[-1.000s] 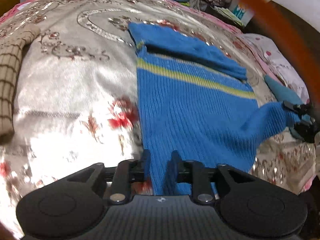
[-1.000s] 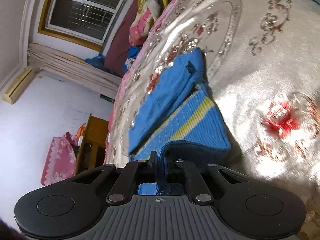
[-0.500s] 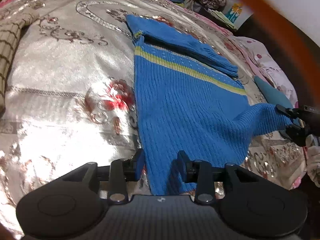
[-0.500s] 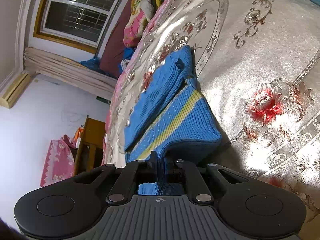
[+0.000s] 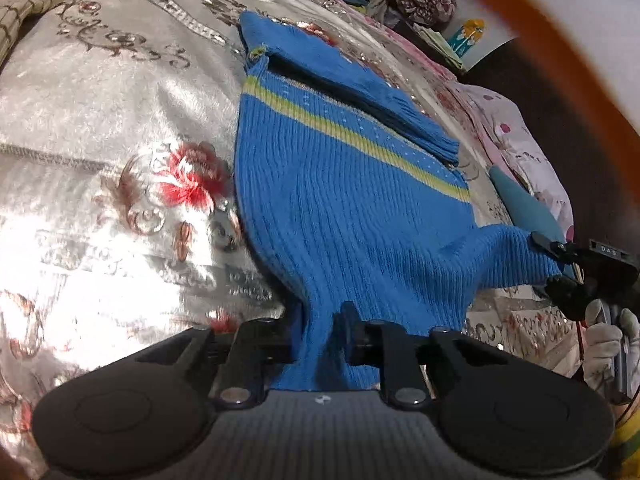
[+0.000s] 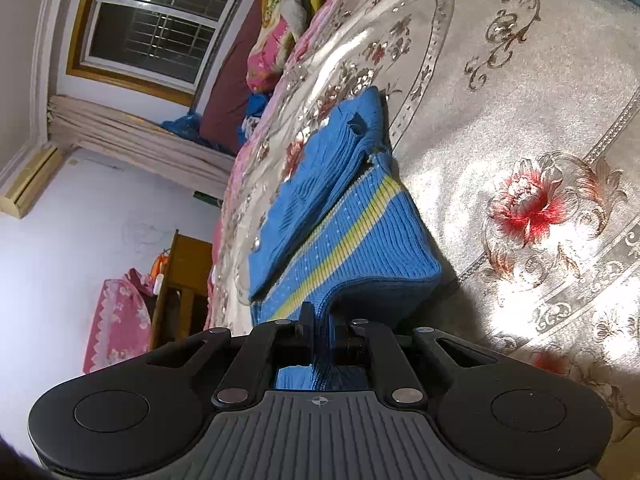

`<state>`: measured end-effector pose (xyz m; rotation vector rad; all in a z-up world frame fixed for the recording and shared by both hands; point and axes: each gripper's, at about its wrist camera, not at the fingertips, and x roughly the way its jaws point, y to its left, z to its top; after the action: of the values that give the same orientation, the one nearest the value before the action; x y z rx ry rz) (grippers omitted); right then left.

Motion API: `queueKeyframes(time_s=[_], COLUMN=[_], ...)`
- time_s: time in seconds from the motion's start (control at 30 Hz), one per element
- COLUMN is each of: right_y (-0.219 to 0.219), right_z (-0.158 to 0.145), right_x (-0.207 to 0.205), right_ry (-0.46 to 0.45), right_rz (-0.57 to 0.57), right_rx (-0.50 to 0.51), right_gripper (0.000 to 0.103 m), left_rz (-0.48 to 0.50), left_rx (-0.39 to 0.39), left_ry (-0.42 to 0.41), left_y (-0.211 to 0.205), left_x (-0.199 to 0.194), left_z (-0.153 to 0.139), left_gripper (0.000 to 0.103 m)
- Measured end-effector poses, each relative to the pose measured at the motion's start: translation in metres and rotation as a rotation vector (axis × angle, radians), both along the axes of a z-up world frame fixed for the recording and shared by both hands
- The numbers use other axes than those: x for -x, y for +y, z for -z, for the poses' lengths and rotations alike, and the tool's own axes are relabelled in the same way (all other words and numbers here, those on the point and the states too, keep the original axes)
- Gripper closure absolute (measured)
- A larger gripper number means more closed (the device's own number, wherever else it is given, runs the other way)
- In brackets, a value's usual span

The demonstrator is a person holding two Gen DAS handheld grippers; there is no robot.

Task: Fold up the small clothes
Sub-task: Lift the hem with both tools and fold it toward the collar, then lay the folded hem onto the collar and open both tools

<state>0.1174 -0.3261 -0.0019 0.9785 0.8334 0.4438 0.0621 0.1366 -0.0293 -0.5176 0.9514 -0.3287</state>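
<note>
A small blue ribbed sweater (image 5: 344,200) with a yellow-green stripe lies on a shiny floral bedspread (image 5: 100,128), its sleeve folded across the top. My left gripper (image 5: 322,320) is shut on the sweater's near hem corner. My right gripper (image 6: 322,324) is shut on the other hem corner and also shows at the right edge of the left wrist view (image 5: 560,264), lifting that corner off the bed. In the right wrist view the sweater (image 6: 352,232) hangs taut from the jaws.
A checked tan garment (image 5: 20,12) lies at the bed's far left. A teal cloth (image 5: 524,204) lies by the right edge. Pillows and clothes (image 6: 276,36) pile at the headboard under a window. A wooden cabinet (image 6: 180,276) stands beside the bed.
Both grippers have kept their hold on the hem and drawn it back toward me, so the sweater's lower part is lifted and stretched.
</note>
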Motion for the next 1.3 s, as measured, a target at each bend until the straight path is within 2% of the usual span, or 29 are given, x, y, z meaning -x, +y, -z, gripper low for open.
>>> queueKeyframes(time_s=[0.07,0.13,0.23,0.33,0.5,0.7,0.87,1.03,1.13,1.17,1.3], right_y=[0.000,0.003,0.007,0.007,0.006,0.005,0.014,0.029,0.036,0.037,0.038], right_z=[0.002,0.004,0.001,-0.009,-0.034,-0.049,-0.044,-0.025,-0.021,-0.020,-0.018], right_x=[-0.001,-0.003,-0.007,-0.015,-0.050,-0.113,-0.166,-0.202,-0.209,-0.211,-0.219], right_ry=[0.007,0.010,-0.005,-0.041,-0.131,-0.168,-0.134,-0.065,-0.057,-0.049,-0.046], right_rz=[-0.003,-0.006,-0.007,0.003,0.035,0.100,0.163,0.188,0.181,0.181,0.168], right_rx=[-0.002,-0.005,-0.019,-0.047,-0.085,-0.110,-0.059,-0.020,0.004,-0.004,-0.008], right_gripper=[0.095,0.095,0.095,0.095,0.096,0.096,0.096,0.096,0.095,0.091,0.091], left_rz=[-0.010,-0.024,-0.050,-0.065,-0.089,-0.151,-0.235,-0.268,-0.271,-0.278,-0.316], left_rx=[-0.010,0.004,0.140,0.177,0.257,0.242,0.174,0.117,0.119,0.123,0.144], left_ry=[0.004,0.006,-0.038,-0.121,-0.235,-0.322,-0.276,-0.218,-0.212,-0.211,-0.199], left_y=[-0.003,-0.004,0.003,0.007,0.020,0.033,0.042,0.042,0.042,0.043,0.049], left_x=[-0.001,-0.005,-0.010,-0.026,-0.077,-0.149,-0.198,-0.221,-0.221,-0.220,-0.225], left_z=[0.001,-0.001,-0.012,-0.037,-0.070,-0.086,-0.070,-0.050,-0.047,-0.047,-0.046], left_gripper=[0.082,0.088,0.088,0.088,0.088,0.088,0.088,0.088,0.088,0.088,0.088])
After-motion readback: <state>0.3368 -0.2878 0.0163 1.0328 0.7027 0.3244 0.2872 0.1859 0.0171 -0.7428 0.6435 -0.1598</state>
